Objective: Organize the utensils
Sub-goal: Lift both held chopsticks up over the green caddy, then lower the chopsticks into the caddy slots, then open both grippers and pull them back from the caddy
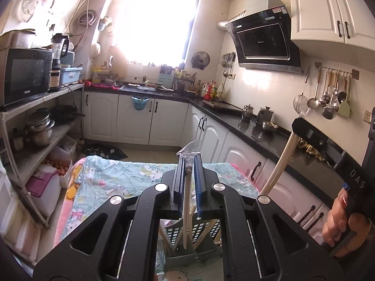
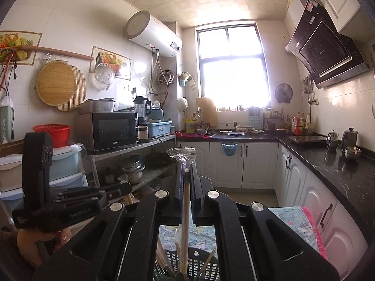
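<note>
Left gripper (image 1: 188, 164) is clamping a thin wooden utensil handle (image 1: 186, 201), jaws closed tight on it near its top end, with clear plastic wrap (image 1: 189, 149) sticking out past the fingertips. The handle is hanging straight down between the pads into the dark slotted utensil basket (image 1: 199, 231) sitting on the cartoon-print cloth (image 1: 121, 175) under me. Right gripper (image 2: 186, 171) is doing the same: jaws pressed together on a second wooden handle (image 2: 185, 222), wrap (image 2: 181, 154) at the tip, lower end reaching into the same basket (image 2: 201, 264). In the left view I'm also seeing the right gripper (image 1: 298, 123) holding its pale handle (image 1: 279, 159) at a slant.

Progress, as I'm reading it: a few wooden sticks, probably chopsticks or similar, are already leaning inside the basket, so part of the sorting looks done. Both pieces I'm holding are partly in but not released. Can't tell from here whether their bottoms are touching the basket floor, or which compartment each is in. Can't see any loose utensils on the cloth, but most of the table is hidden by the gripper bodies, so what's left is unclear
</note>
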`<move>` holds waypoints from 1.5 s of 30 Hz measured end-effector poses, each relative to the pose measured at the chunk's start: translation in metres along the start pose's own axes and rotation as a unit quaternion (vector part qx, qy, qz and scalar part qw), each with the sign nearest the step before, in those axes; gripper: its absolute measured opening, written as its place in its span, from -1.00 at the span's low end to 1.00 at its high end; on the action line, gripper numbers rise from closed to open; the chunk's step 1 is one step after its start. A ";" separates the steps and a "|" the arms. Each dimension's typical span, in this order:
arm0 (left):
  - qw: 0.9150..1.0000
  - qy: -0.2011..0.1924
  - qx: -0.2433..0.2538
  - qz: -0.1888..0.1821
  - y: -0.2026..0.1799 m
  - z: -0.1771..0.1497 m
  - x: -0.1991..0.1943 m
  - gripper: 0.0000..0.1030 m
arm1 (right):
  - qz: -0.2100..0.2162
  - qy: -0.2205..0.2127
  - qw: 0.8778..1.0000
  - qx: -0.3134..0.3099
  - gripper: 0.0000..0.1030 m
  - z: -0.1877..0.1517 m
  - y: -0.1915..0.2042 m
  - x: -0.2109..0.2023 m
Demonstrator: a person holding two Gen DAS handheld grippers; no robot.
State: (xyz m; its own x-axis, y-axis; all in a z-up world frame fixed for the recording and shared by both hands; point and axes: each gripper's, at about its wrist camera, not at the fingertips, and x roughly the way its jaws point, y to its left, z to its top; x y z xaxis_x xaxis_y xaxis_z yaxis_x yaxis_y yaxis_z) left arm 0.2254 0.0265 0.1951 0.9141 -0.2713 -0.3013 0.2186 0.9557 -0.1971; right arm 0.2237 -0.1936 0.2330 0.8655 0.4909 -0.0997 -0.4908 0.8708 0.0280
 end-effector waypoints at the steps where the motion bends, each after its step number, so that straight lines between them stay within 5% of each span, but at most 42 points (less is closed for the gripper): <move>1: 1.000 0.002 0.000 0.001 0.001 -0.002 0.002 -0.91 | 0.000 -0.001 1.000 -0.003 -0.90 -0.003 0.001 0.003; 36: 0.999 0.048 0.020 0.007 0.010 -0.069 0.048 -0.91 | -0.038 0.085 0.996 0.000 -0.88 -0.107 -0.002 0.071; 42: 0.998 0.064 0.021 0.011 0.010 -0.076 0.052 -0.90 | -0.047 0.104 0.993 0.007 -0.61 -0.118 -0.008 0.068; 45: 0.998 0.067 0.017 0.014 0.011 -0.077 0.050 -0.70 | -0.047 0.106 0.993 0.009 -0.51 -0.120 -0.012 0.062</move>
State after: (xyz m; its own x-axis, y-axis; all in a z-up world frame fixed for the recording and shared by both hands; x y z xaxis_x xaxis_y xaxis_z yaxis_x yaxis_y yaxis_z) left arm 0.2468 0.0147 0.1057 0.8671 -0.2547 -0.4281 0.2072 0.9659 -0.1550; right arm 0.2711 -0.1768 0.1073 0.8656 0.3932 -0.3100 -0.4056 0.9137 0.0263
